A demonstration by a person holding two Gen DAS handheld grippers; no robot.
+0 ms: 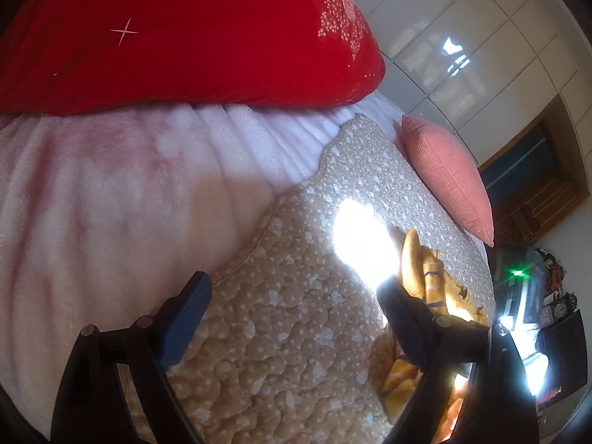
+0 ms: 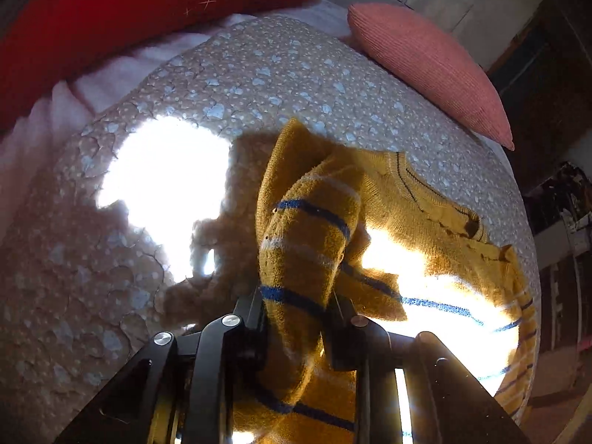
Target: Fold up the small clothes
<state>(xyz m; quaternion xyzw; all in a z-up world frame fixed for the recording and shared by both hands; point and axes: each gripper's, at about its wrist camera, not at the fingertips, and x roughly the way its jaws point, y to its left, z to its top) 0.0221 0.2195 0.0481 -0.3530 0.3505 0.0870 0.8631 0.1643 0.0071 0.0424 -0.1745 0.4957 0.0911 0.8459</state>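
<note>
A small mustard-yellow knit sweater [image 2: 425, 199] with blue and white stripes lies on a beige quilted bed cover [image 2: 259, 74]. My right gripper [image 2: 296, 307] is shut on a striped sleeve of the sweater and lifts it off the cover. The sweater's body and collar spread to the right, partly washed out by sunlight. In the left wrist view my left gripper [image 1: 292, 296] is open and empty above the cover [image 1: 288, 333], with the sweater [image 1: 425, 273] just beyond its right finger.
A red blanket [image 1: 185, 37] lies over a pale pink fleece [image 1: 111, 203] to the left and back. A pink ribbed cushion [image 2: 433, 70] rests at the cover's far edge. Glossy white wardrobe doors [image 1: 462, 37] and dark furniture stand beyond.
</note>
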